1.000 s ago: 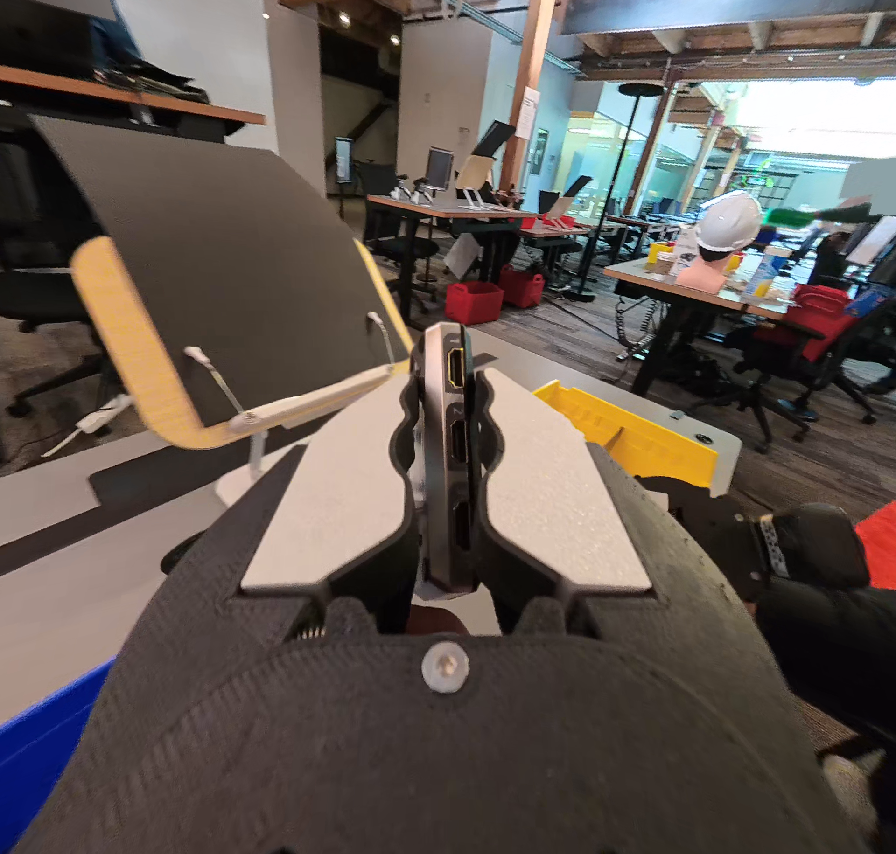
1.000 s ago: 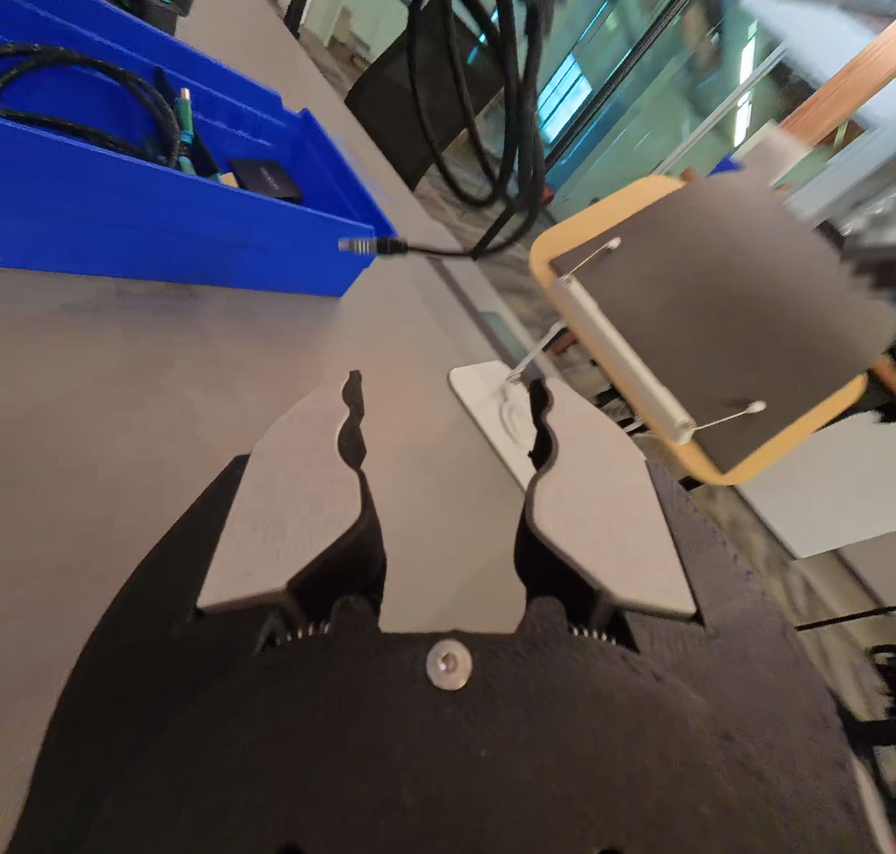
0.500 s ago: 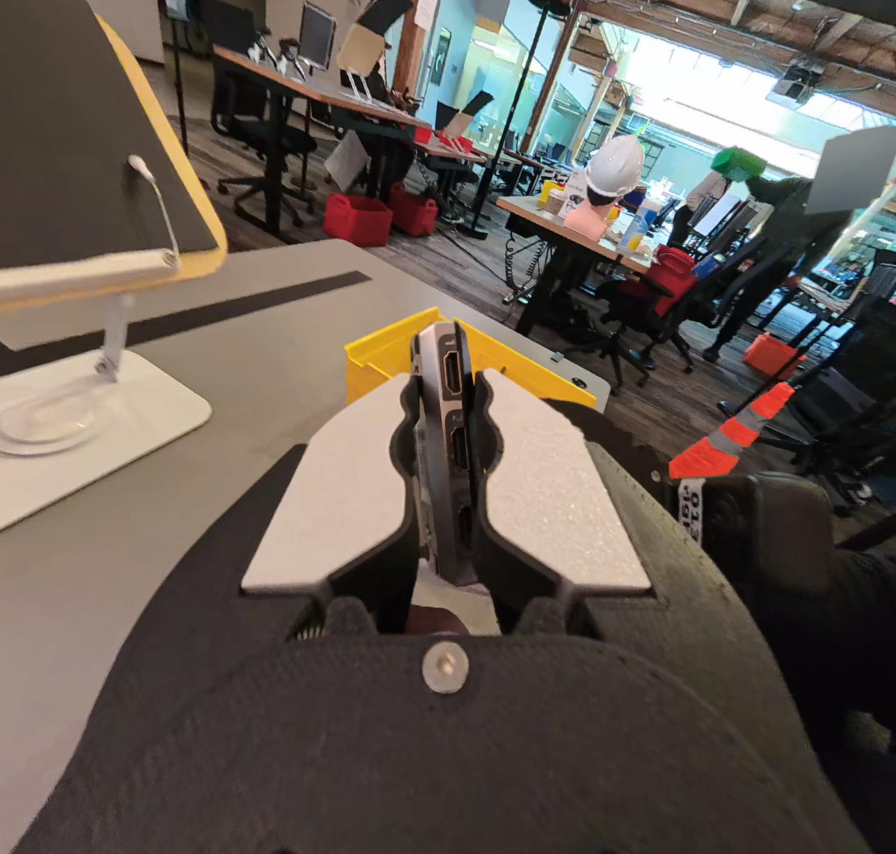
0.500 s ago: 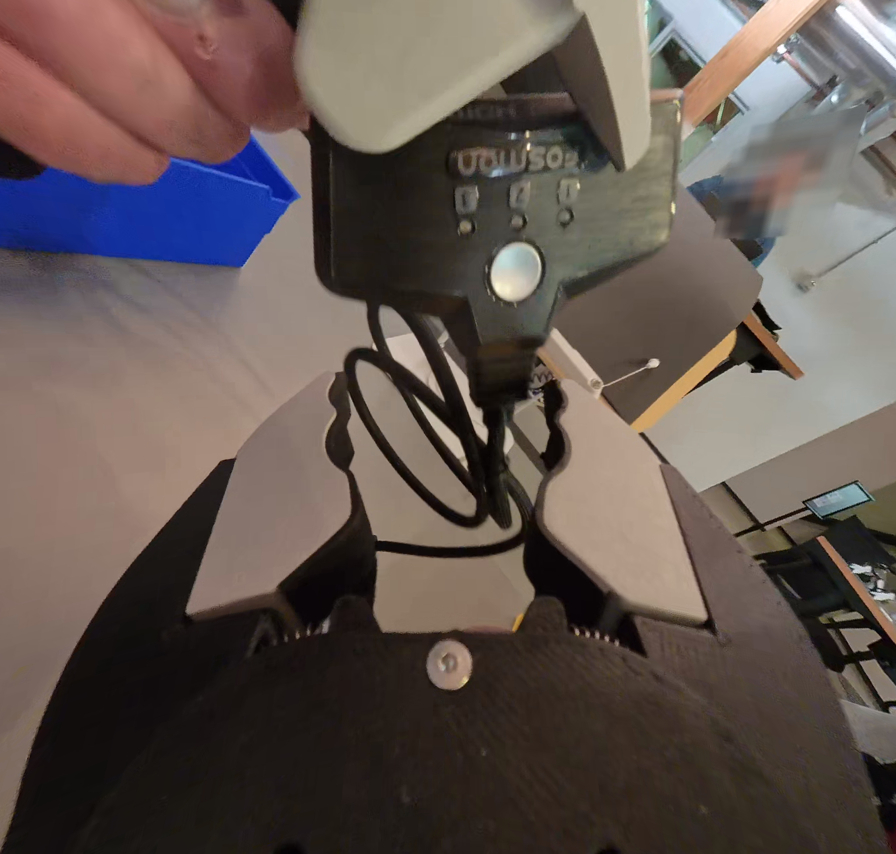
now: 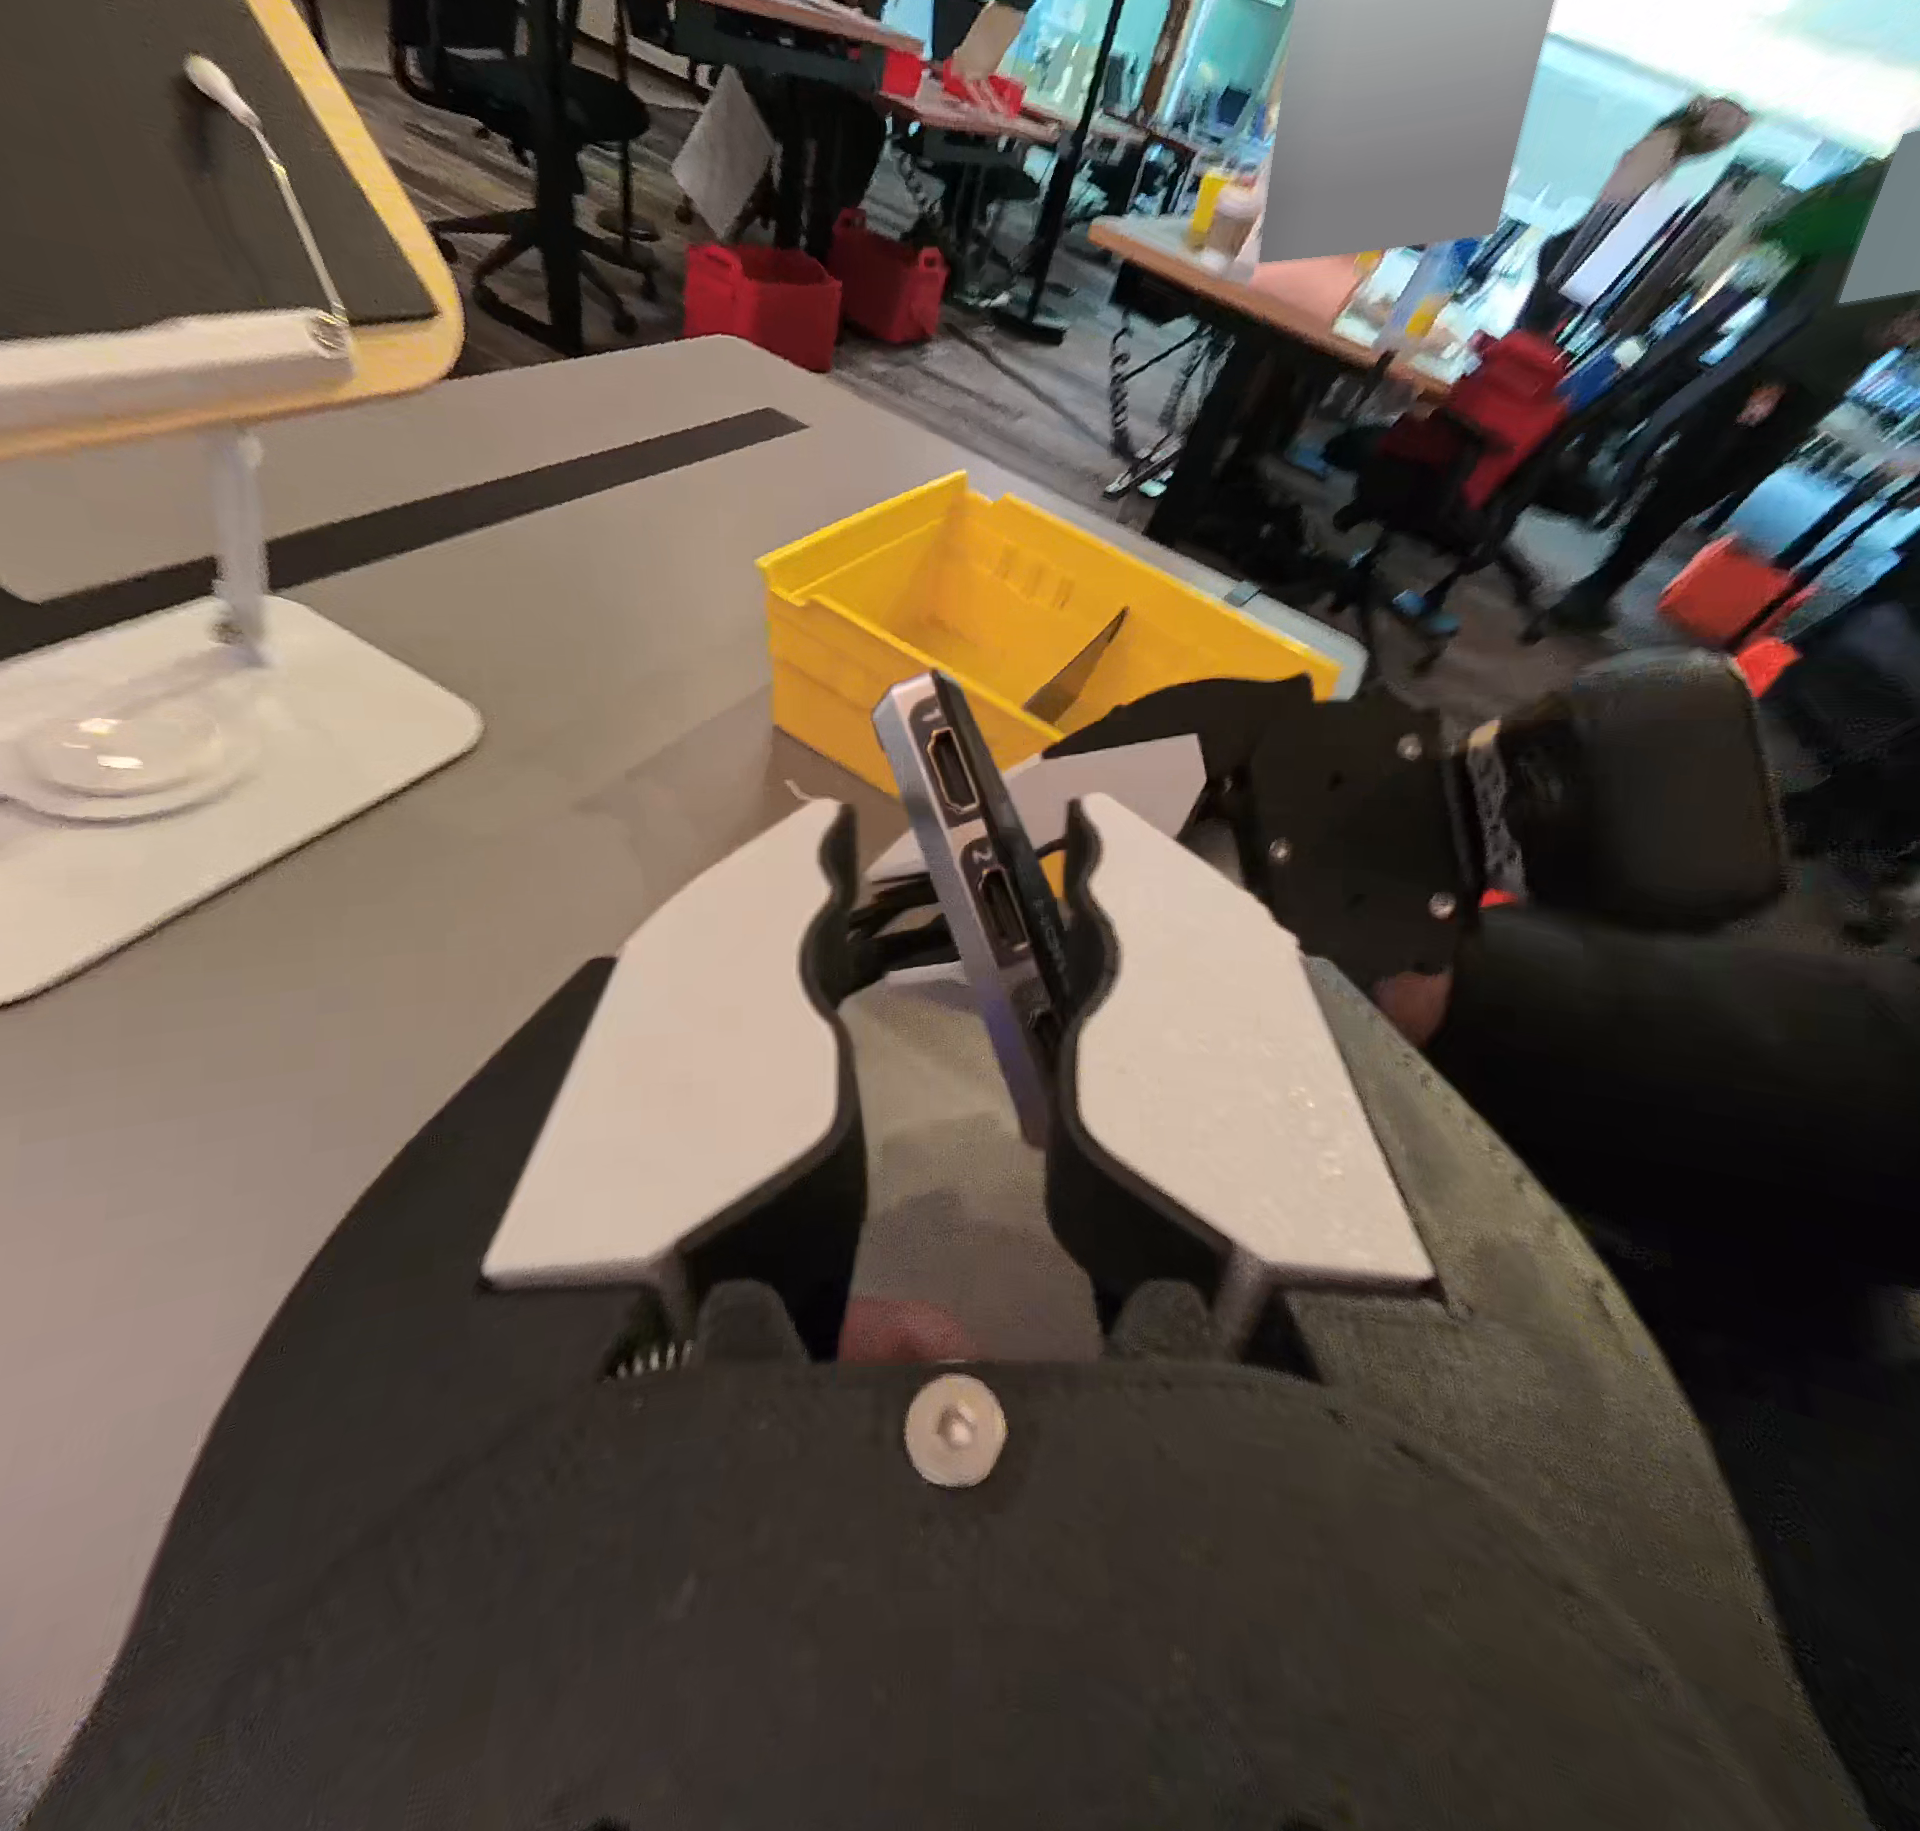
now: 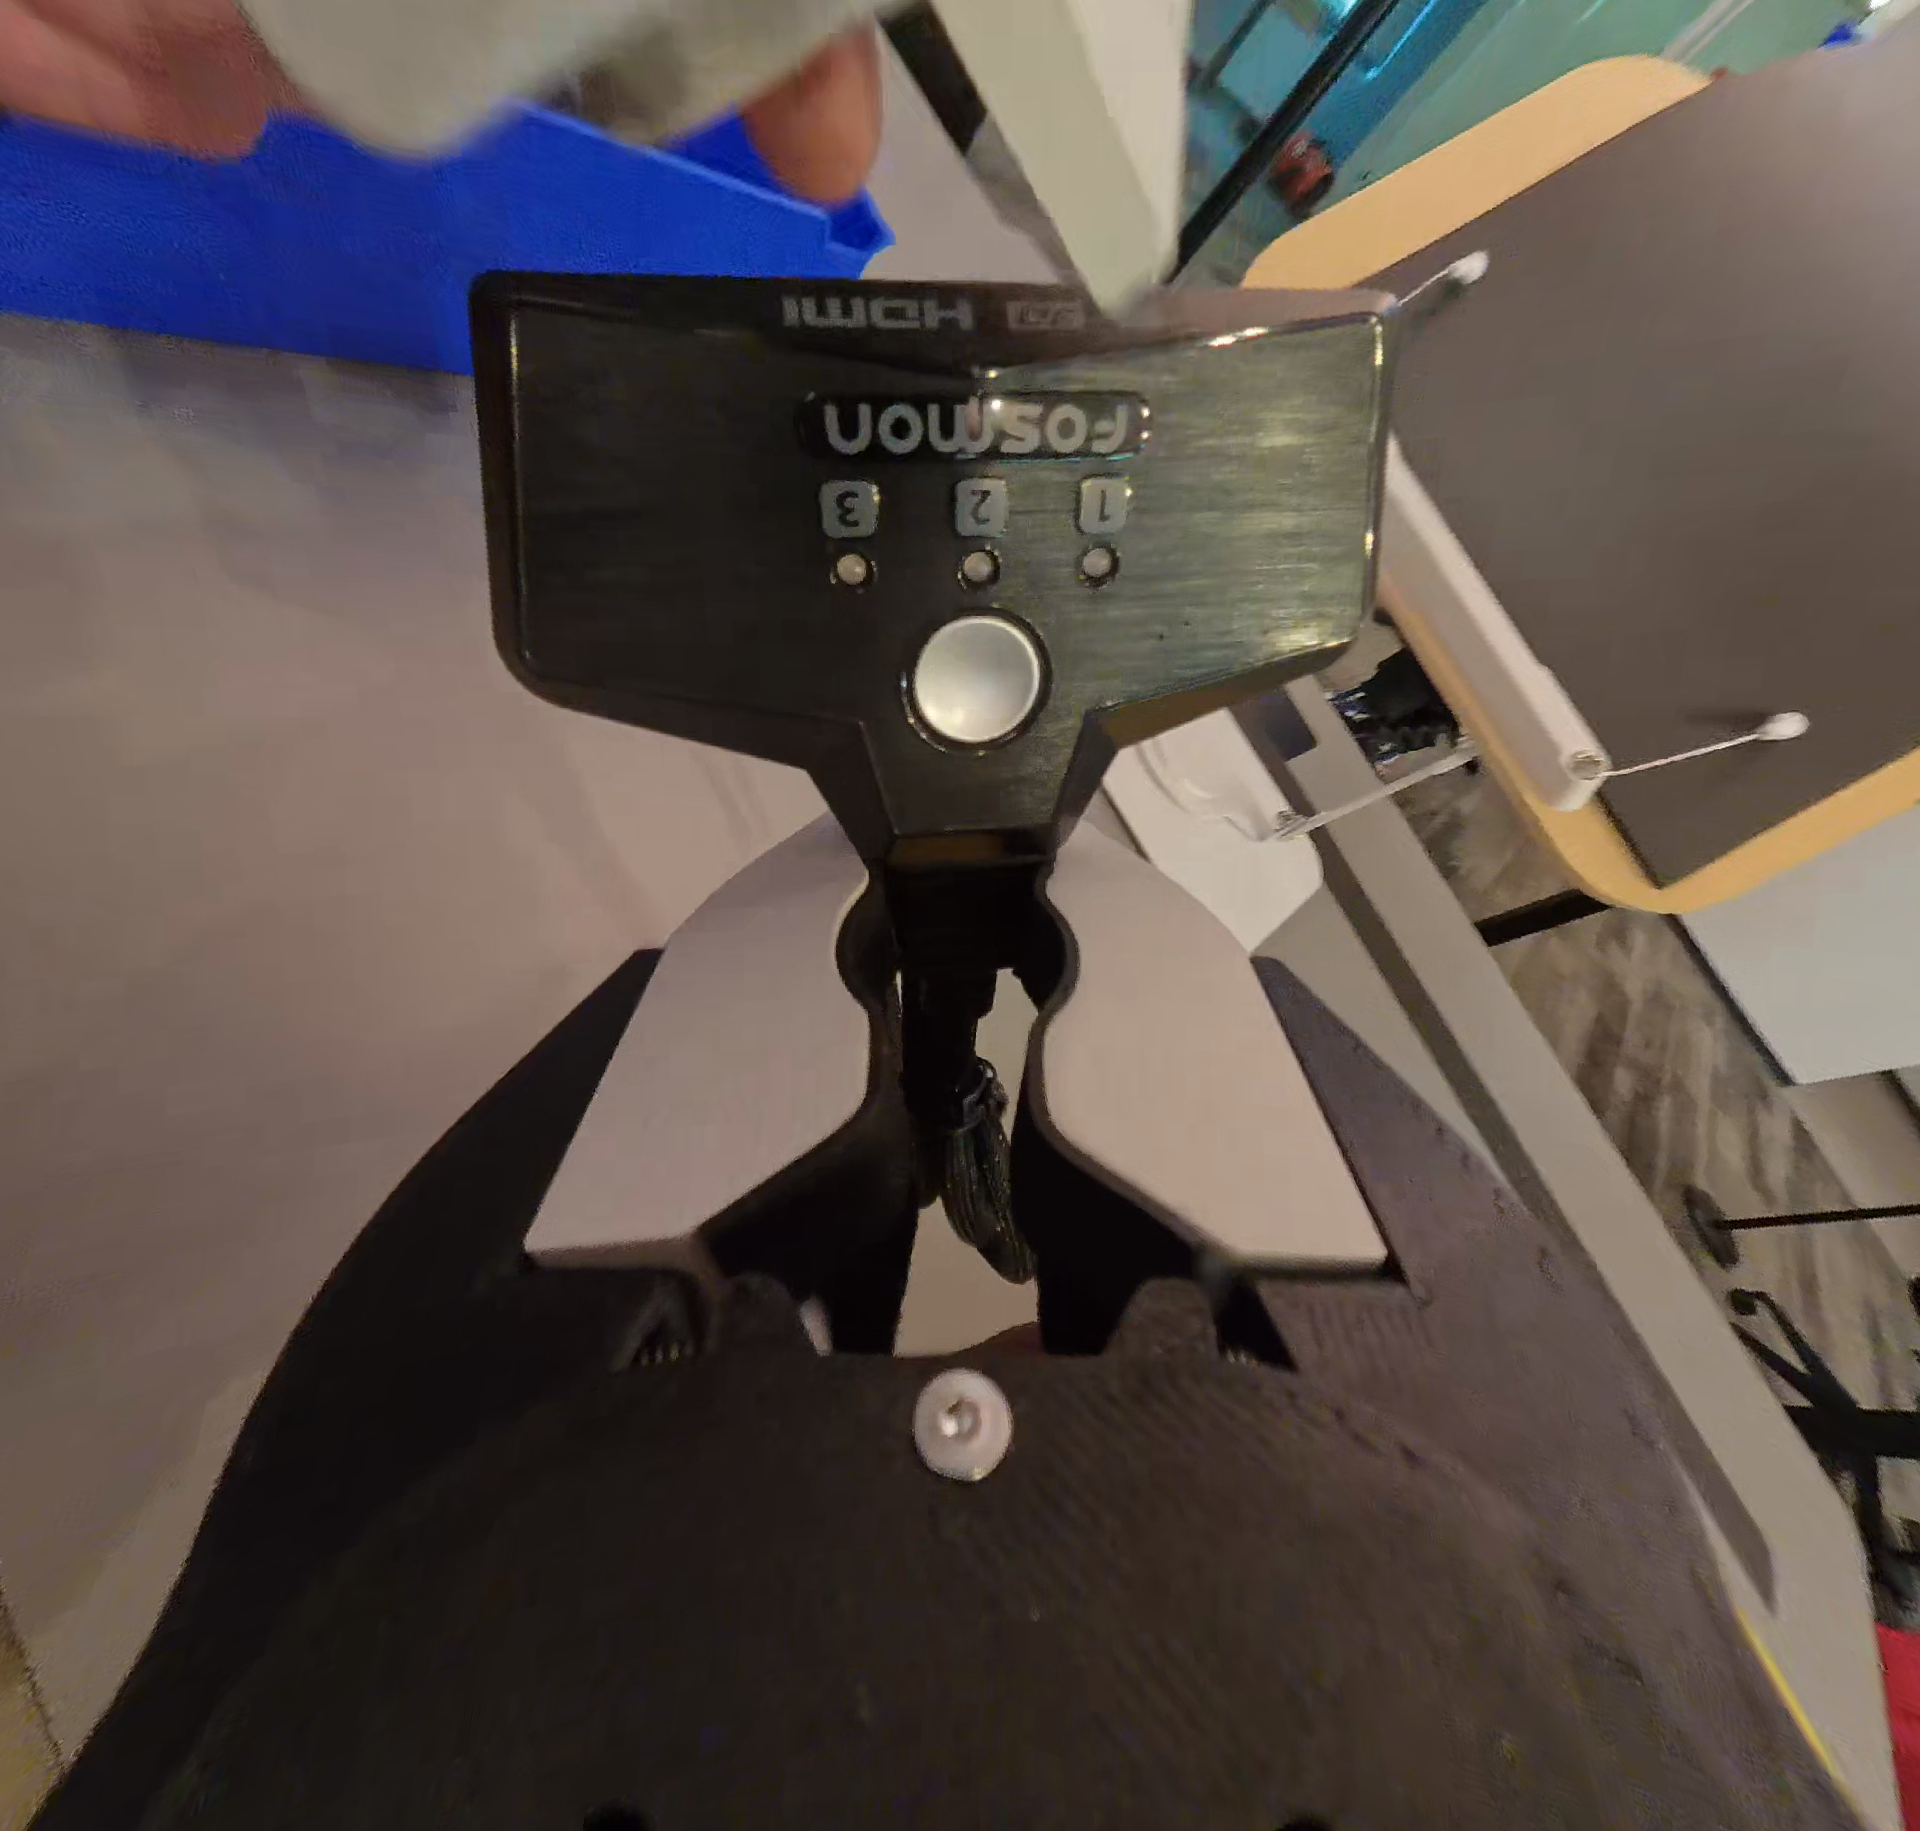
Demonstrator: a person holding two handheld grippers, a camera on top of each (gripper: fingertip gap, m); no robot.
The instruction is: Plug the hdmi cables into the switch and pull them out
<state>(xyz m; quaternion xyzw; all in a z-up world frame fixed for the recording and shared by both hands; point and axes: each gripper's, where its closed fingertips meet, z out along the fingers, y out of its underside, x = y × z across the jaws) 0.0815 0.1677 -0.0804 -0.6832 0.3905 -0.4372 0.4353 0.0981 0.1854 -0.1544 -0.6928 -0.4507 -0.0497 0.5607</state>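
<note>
Right now my left tongs (image 5: pixel 956 823) are spread wide and grasp nothing. The switch (image 5: pixel 940 763) leans tilted against the inner face of their right-hand finger, with its row of ports turned toward me. My right tongs (image 6: pixel 961 908) are clenched on the switch's narrow neck, where a dark braided cable (image 6: pixel 977 1158) runs back between their fingers.

Just past the tips of the left tongs stands a yellow bin (image 5: pixel 831 659). All I can see in it is a dark, slanted, blade-like piece (image 5: pixel 1081 669); what that piece is I cannot tell. Beyond the right tongs, up and to their left, runs the wall of a blue bin (image 6: pixel 312 233); its inside is hidden from me.

The black brushed face of the switch carries pale lettering, upside down from the right tongs. Below it sit three small marked squares, three tiny lights and one round silver button (image 6: pixel 977 680). Bare fingers (image 6: pixel 821 129) show blurred above its top edge.

Left of the left tongs the grey table (image 5: pixel 416 1002) lies open as far as a white stand base (image 5: pixel 312 742). That stand holds up a dark board with a pale wooden rim (image 5: pixel 125 119). The far table edge runs just behind the yellow bin. To the right of the right tongs the table edge drops to the floor, near the same board.
</note>
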